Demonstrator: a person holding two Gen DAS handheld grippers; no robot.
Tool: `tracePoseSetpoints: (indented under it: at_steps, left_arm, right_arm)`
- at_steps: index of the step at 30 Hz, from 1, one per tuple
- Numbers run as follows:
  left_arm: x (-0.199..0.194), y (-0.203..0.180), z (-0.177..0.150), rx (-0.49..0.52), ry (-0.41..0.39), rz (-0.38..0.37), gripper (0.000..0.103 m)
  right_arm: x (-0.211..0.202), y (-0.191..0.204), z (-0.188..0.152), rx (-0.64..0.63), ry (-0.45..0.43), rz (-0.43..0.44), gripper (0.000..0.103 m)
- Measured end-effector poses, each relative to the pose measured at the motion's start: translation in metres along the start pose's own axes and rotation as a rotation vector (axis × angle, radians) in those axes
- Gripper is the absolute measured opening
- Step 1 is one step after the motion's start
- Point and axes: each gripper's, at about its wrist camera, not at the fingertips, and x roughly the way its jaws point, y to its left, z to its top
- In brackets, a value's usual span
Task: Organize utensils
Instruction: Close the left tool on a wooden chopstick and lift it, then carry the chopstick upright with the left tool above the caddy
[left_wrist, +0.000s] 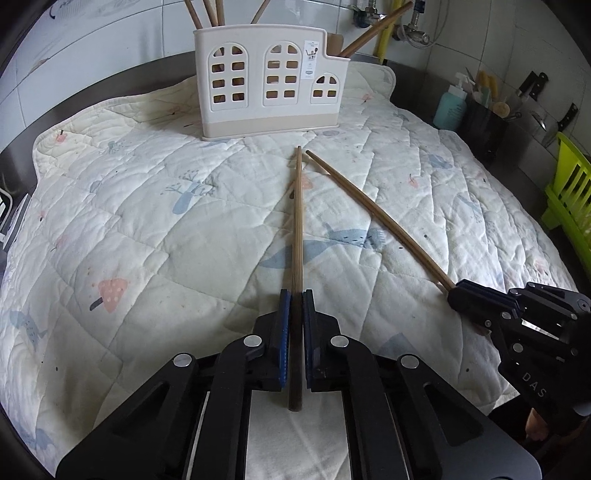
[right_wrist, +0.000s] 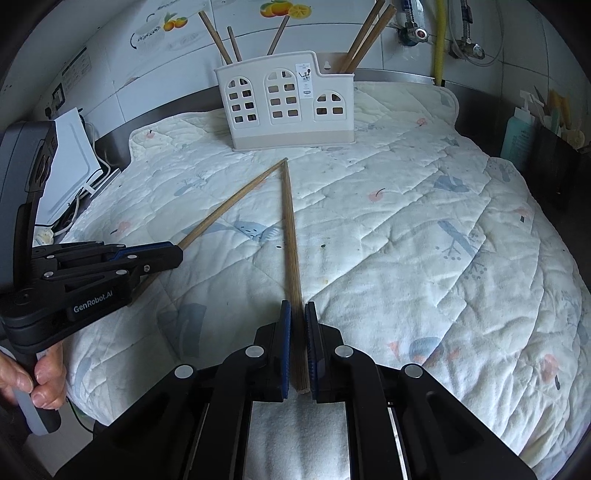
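Two grippers (left_wrist: 294, 295), two loose chopsticks (left_wrist: 297, 221), one utensil holder (left_wrist: 273, 81).

Both wrist cameras sat low and close over the quilted mat (left_wrist: 147, 206), each looking forward along its own fingers toward the white utensil holder (left_wrist: 271, 81) at the far edge. The left view faced it nearly square, while the right view (right_wrist: 284, 96) faced it from slightly right. Both shared the holder, the mat before it, and each other's gripper.

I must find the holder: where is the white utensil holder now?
In both views the white utensil holder stands upright at the far edge of the quilted mat, near the tiled wall, just beyond the chopsticks' tips.
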Motion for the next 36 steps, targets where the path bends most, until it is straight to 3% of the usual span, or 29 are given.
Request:
tracePoseSetpoints:
  at_steps: [8,13,28,36]
  left_arm:
    - [0.003,0.008,-0.001,-0.025,0.013,-0.065,0.006]
    - [0.000,0.009,0.000,-0.031,0.004,-0.062,0.005]
    - [-0.049,0.019,0.042,0.017,-0.191,-0.026,0.005]
    - [-0.052,0.025,0.064,0.021,-0.209,-0.035,0.005]
  right_arm:
    - [0.001,0.000,0.000,0.001,-0.003,-0.001,0.008]
    - [-0.003,0.000,0.002,-0.004,-0.007,0.005,0.007]
    - [-0.052,0.004,0.048,-0.076,-0.165,-0.010,0.007]
    - [-0.064,0.002,0.088,-0.114,-0.206,0.019,0.007]
